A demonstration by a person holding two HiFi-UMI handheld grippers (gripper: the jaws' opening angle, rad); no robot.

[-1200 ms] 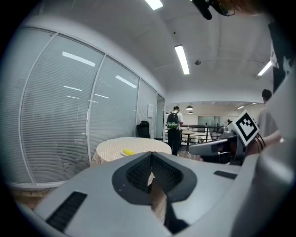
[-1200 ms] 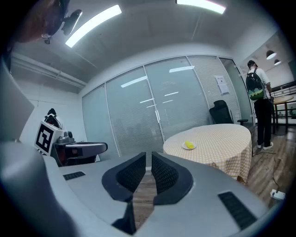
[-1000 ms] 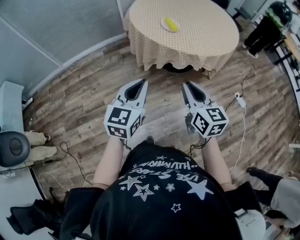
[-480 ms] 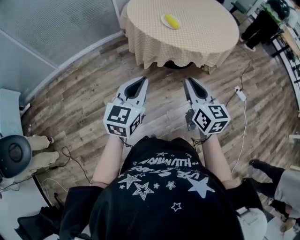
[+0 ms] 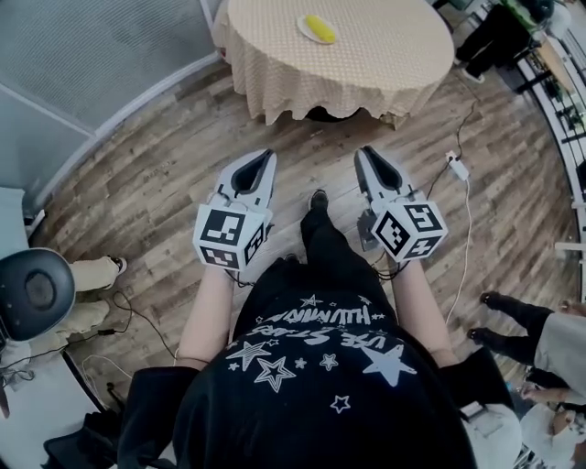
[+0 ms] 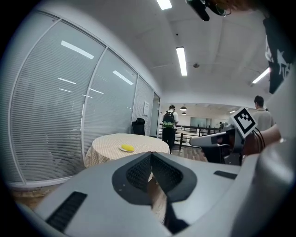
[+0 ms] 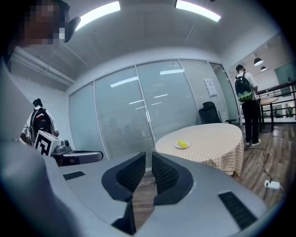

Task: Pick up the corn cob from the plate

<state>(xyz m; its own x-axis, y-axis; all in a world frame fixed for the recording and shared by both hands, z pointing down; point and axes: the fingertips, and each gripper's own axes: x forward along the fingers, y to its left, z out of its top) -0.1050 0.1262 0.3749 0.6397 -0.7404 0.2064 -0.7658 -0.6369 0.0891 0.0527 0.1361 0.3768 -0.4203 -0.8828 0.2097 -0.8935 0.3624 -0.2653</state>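
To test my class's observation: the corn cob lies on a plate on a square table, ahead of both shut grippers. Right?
No: the head view shows a round table, not square. The corn cob lies on a plate there, ahead of the shut left gripper and right gripper.

Black short-sleeved T-shirt (image 5: pixel 311 385), white stars and slanted lettering printed across it. Black trousers (image 5: pixel 325 252), dark shoe (image 5: pixel 318 198). Left gripper (image 5: pixel 263 161) and right gripper (image 5: pixel 367 156): light grey tapered shells, black mesh-textured pads (image 6: pixel 138 173). Marker cubes (image 5: pixel 227 240) white, with black square patterns.
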